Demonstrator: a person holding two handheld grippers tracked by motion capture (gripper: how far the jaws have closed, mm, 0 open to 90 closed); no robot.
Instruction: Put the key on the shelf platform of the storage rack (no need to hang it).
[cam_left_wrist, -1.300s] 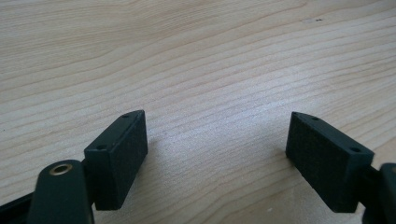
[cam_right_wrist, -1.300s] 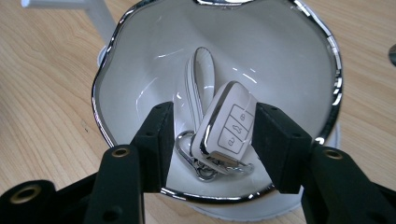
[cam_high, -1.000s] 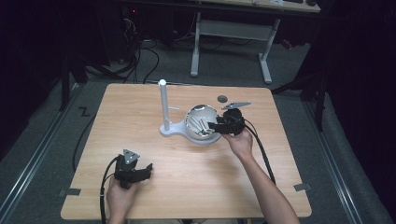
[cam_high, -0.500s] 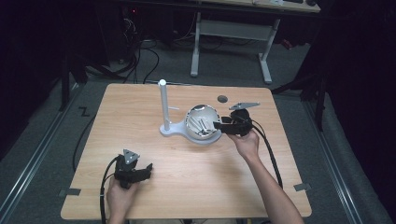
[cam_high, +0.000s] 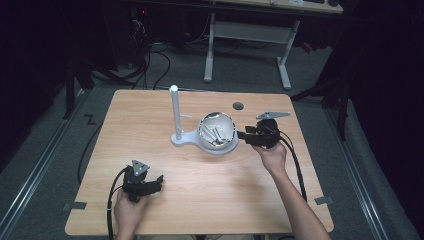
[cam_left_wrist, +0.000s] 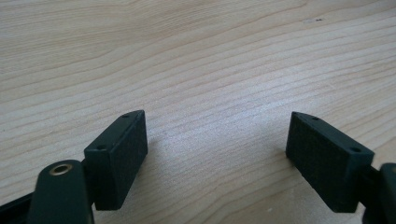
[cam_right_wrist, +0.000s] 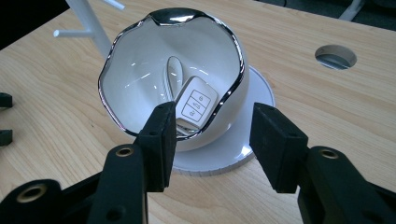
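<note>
Backing rightward off the white bowl (cam_high: 218, 132), the right claw (cam_high: 241, 135) narrows its empty jaws, leaving the car key (cam_right_wrist: 195, 105) inside; the left claw (cam_left_wrist: 217, 149) gapes idle on the bench (cam_high: 150, 115).

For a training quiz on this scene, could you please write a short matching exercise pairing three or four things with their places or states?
Things:
1. white car key fob with buttons
2. white bowl with a wavy chrome rim
3. left tongs
4. round hole in the wooden table

Places or states:
A. open, over bare wood
B. on a round white base
C. near the table's far edge
D. inside the bowl

Pairs: 1-D, 2-B, 3-A, 4-C
</note>
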